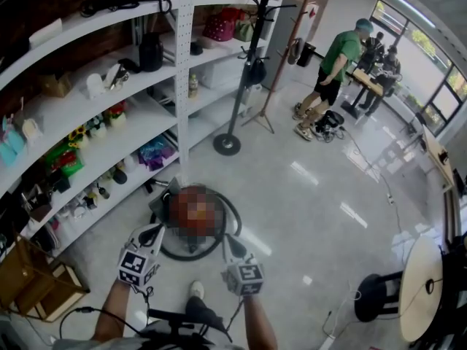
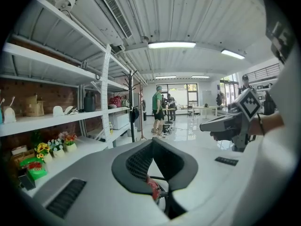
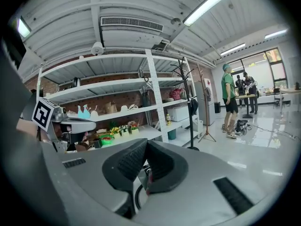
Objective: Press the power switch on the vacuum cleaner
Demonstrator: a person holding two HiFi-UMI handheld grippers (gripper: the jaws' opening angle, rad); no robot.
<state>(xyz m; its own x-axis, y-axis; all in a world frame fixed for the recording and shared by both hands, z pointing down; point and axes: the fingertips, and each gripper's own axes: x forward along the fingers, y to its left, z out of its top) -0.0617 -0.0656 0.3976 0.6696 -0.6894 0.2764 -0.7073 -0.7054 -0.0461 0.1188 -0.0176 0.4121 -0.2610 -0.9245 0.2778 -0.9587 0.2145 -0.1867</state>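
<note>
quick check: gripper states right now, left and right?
Left gripper: jaws together, holding nothing.
Right gripper: jaws together, holding nothing.

Grey vacuum cleaner (image 1: 162, 203) with a reddish top sits low on the pale glossy floor (image 1: 306, 195) just beside the bottom shelf (image 1: 109, 195), its black hose (image 1: 186, 256) looped round it in a ring, switch not discernible.
</note>
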